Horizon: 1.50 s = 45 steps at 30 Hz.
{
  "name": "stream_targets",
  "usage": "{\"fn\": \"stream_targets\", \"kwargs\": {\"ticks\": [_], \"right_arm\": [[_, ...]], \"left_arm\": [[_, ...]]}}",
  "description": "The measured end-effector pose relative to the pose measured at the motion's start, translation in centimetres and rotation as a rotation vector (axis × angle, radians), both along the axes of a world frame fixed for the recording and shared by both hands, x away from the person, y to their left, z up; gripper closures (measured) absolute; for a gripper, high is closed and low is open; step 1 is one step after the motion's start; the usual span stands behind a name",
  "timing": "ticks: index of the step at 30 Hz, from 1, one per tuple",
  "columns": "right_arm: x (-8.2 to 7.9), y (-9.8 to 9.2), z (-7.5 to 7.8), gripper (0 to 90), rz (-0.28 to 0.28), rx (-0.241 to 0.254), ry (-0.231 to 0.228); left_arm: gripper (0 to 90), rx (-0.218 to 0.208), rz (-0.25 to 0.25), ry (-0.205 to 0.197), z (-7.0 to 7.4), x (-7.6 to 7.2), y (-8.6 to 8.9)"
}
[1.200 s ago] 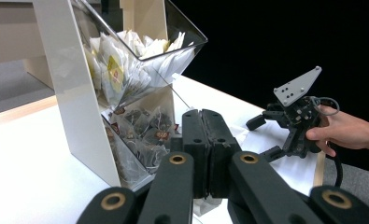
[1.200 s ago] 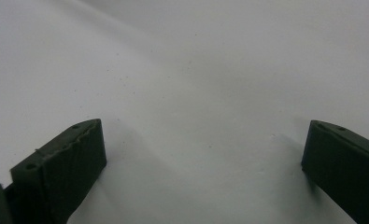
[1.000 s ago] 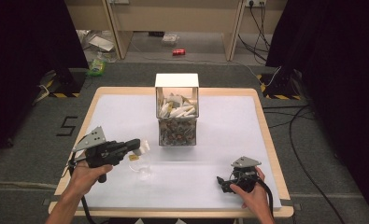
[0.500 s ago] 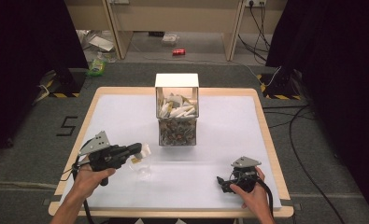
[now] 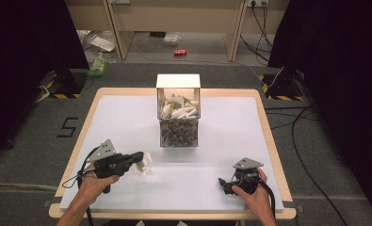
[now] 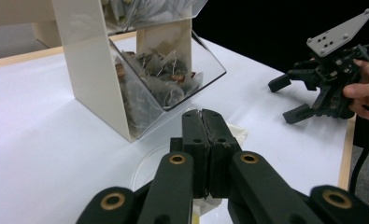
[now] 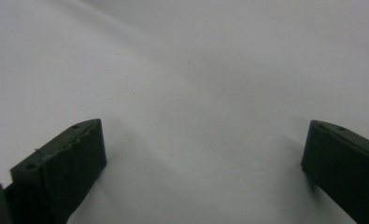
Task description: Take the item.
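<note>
A person's left hand holds my left gripper low over the table's front left, jaws pressed together on a small white sachet that pokes out past the tips. Just under it lies a clear round dish. Ahead stands a dispenser box: white sachets fill the upper bin, darker tea bags the clear lower bin. My right gripper rests on the white table top at the front right, jaws wide apart with nothing between them; the left gripper view shows it too.
The white table top has a wooden rim. Cables trail over the grey floor on the right. A red can and other litter lie on the floor beyond the table.
My left gripper has sunk toward the table with the white sachet still in its jaws. The right gripper has stayed put.
</note>
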State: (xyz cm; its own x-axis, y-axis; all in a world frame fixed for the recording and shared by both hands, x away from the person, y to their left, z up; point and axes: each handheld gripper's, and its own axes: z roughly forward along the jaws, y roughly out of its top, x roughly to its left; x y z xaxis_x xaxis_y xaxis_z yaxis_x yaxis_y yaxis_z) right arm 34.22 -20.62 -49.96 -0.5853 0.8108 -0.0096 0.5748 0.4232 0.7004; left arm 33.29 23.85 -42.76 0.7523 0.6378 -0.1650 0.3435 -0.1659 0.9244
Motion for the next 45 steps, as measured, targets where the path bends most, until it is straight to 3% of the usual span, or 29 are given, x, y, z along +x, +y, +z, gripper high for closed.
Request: {"fn": "stream_targets", "kwargs": {"ticks": [2, 9, 28, 33, 45], "right_arm": [[0.0, 0.0, 0.0, 0.4, 0.000, -0.001, 0.000], [0.0, 0.0, 0.0, 0.4, 0.000, -0.001, 0.000], [0.0, 0.0, 0.0, 0.4, 0.001, 0.000, -0.001], [0.0, 0.0, 0.0, 0.4, 0.000, 0.000, 0.000], [0.0, 0.0, 0.0, 0.4, 0.000, 0.000, 0.000]], "left_arm": [[88.1, 0.032, 0.012, -0.010, -0.3, -0.1, -0.2], [87.8, 0.061, 0.026, -0.005, -1.1, -0.3, -0.2], [73.1, -0.001, 0.046, 0.011, -0.6, -0.4, 0.8], [62.6, -0.049, 0.049, 0.041, -0.3, -0.1, 1.2], [43.7, -0.059, 0.092, 0.055, 0.4, 0.1, 2.8]]}}
